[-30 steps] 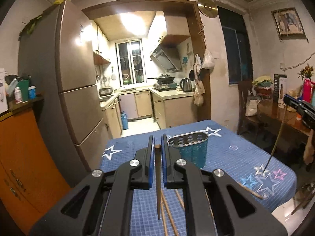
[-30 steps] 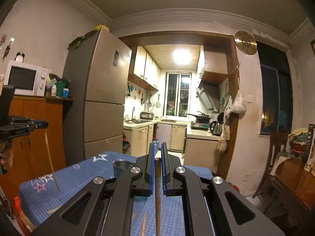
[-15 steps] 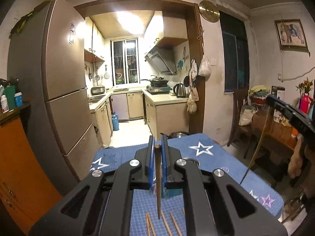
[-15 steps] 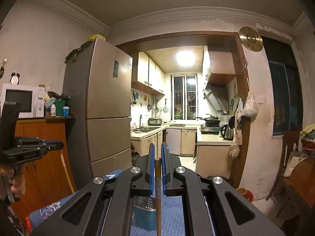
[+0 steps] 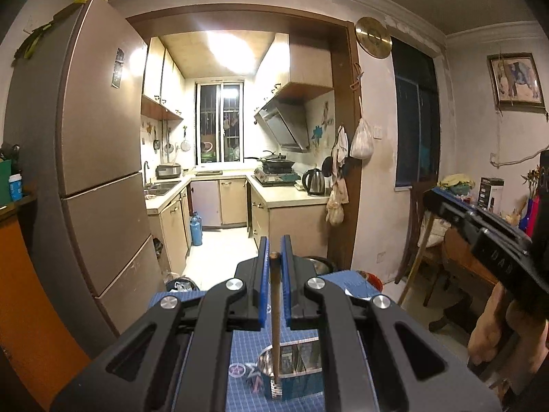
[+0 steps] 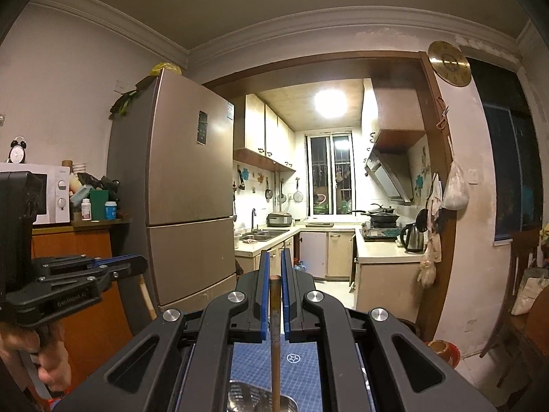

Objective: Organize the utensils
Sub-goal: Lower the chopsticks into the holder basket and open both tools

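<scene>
Left gripper [image 5: 273, 257] is clamped on a chopstick [image 5: 275, 312] hanging over the holder [image 5: 291, 374] at lower centre. Right gripper [image 6: 273, 267] likewise pinches its own stick [image 6: 275, 336].

tablecloth [image 5: 247, 346]: blue grid, stars | pads [image 5: 262, 285]: blue | chopstick [image 5: 274, 309]: brown

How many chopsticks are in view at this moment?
2. One chopstick is clamped in the left tongs, the other chopstick in the right tongs, both hanging over the holder. More may lie hidden below.
</scene>
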Demonstrator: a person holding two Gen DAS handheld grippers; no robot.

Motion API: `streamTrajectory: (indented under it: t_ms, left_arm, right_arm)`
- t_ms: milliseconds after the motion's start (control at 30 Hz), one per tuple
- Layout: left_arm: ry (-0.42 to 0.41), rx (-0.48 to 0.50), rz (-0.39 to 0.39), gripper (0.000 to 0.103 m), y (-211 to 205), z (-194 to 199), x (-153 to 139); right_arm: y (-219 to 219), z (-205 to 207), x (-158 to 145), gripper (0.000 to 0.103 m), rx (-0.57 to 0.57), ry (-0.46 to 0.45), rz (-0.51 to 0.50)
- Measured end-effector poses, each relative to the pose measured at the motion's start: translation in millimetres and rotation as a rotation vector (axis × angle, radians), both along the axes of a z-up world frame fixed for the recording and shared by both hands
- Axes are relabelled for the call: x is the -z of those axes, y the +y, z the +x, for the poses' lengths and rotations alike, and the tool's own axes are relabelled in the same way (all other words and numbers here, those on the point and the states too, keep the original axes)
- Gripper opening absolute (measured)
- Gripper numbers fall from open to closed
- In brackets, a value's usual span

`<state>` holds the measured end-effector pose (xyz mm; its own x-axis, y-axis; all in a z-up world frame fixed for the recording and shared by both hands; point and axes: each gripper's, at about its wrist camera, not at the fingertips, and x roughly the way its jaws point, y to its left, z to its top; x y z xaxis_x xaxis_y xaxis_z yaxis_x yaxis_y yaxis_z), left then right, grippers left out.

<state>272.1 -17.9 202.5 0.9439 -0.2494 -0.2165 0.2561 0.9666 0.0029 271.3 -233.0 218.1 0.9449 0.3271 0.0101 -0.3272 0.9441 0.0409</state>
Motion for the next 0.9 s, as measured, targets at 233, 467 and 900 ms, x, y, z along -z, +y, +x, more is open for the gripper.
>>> streamTrajectory:
  t_ms: [233, 467, 900]
  left_arm:
    - [0.015, -0.004, -0.027, 0.005, -5.2, 33.7, 10.5]
    - [0.064, -0.008, -0.028, 0.005, -10.1, 63.5, 39.8]
    - [0.131, 0.008, -0.017, 0.005, -15.1, 83.4, 81.8]
  right_arm:
    - [9.8, 42.0, 15.8, 0.007, -0.002, 0.037, 0.016]
    - [20.9, 71.1, 46.9, 0.007, -0.009, 0.076, 0.016]
    - [29.8, 99.7, 91.8, 0.007, -0.010, 0.134, 0.008]
